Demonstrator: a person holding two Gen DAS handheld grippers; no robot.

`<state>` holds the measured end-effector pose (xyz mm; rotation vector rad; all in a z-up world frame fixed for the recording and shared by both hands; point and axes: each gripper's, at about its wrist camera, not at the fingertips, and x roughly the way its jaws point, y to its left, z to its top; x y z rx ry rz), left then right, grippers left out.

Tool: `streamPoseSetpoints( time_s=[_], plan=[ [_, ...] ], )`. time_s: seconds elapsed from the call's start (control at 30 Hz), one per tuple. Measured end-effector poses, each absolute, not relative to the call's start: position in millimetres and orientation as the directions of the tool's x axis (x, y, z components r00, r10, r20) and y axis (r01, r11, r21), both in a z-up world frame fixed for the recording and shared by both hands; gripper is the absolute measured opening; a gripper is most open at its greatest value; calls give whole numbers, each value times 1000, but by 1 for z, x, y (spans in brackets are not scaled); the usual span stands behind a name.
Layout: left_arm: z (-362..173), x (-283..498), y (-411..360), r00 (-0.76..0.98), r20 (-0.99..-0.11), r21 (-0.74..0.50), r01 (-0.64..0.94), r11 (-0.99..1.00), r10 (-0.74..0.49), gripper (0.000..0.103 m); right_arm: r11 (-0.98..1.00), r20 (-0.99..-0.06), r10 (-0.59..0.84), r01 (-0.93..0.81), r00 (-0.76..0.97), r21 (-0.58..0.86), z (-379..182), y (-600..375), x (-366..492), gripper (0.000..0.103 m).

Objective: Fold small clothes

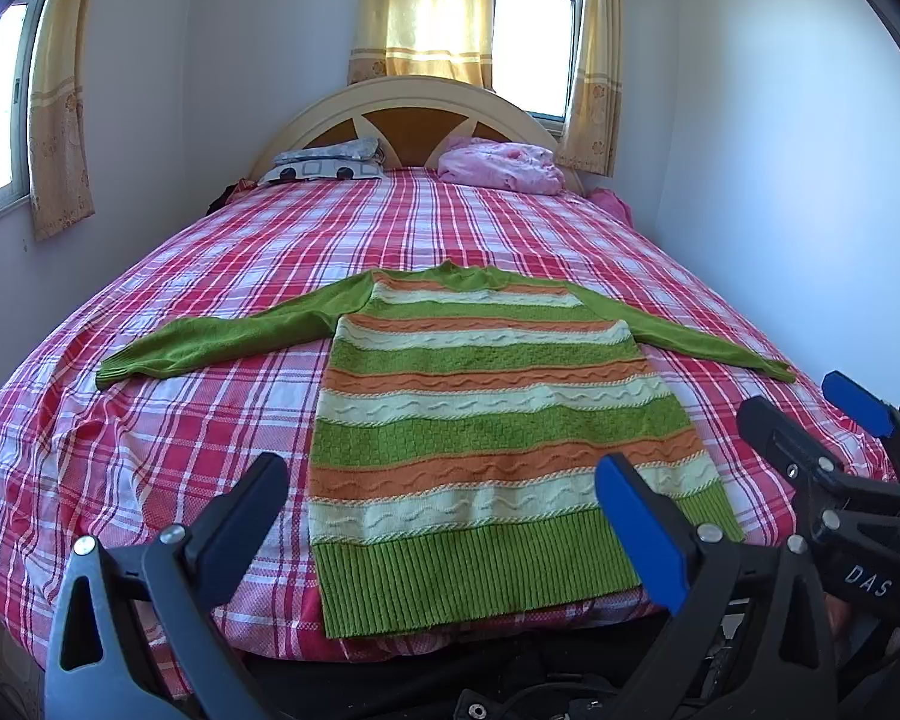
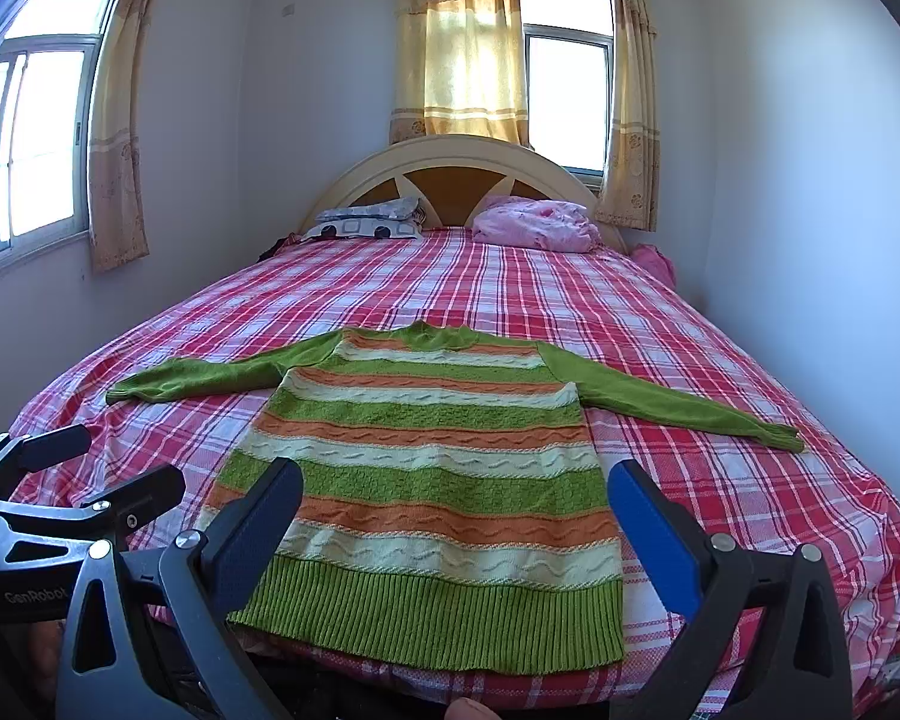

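Sweater (image 1: 486, 414) lies flat on bed (image 1: 210, 252), long axis running hem-near to collar-far, sleeves out sideways. Left gripper (image 1: 444, 516) & right gripper (image 2: 456, 516) hover at hem, fingers wide, empty; each nearer its own sleeve.

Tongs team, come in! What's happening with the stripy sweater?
Left tongs open, right tongs open. Sweater flat on bed, sleeves out, unfolded. Nothing blocking.

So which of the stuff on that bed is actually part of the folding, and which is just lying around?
Part of the job:
- striped sweater, spread flat, both sleeves out
- left claw, open, holding nothing
- right claw, open, holding nothing

Just lying about:
- plaid bedsheet beneath it
- patterned pillow by the headboard
- pink bundle beside it
- curtains
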<state>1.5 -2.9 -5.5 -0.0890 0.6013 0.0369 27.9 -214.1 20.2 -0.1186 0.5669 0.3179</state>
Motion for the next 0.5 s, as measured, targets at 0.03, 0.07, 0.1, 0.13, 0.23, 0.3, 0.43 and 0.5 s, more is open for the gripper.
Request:
streamPoseSetpoints(
  time_s=[0.03, 0.07, 0.1, 0.13, 0.23, 0.3, 0.43, 0.5],
  plan=[
    [-6, 2, -3, 824, -566, -73, -61, 995, 9, 103, 944, -545, 263, -328, 797, -24, 20, -214, 27, 102],
    [-6, 1, -2, 824, -566, -73, -62, 995, 9, 103, 945, -547, 263, -327, 795, -21, 19, -215, 30, 102],
    [-6, 1, -3, 825, -566, -74, -61, 995, 8, 103, 945, -547, 263, -326, 795, -21, 19, -215, 30, 102],
    [-6, 2, -3, 824, -567, -74, -60, 995, 8, 103, 945, -546, 262, -326, 796, -21, 19, -215, 29, 102],
    [-6, 2, -2, 823, -568, -75, -61, 995, 8, 103, 945, -546, 261, -325, 796, -22, 18, -214, 27, 102],
    [-6, 2, -3, 824, -567, -74, -61, 995, 8, 103, 945, -546, 261, -325, 796, -21, 18, -214, 25, 102],
    [-6, 2, -3, 823, -568, -75, -61, 995, 8, 103, 945, -550, 262, -327, 793, -21, 20, -215, 31, 102],
    [-7, 2, -4, 822, -569, -75, -62, 995, 8, 103, 945, -551, 262, -327, 792, -22, 20, -216, 31, 102]
  ],
)
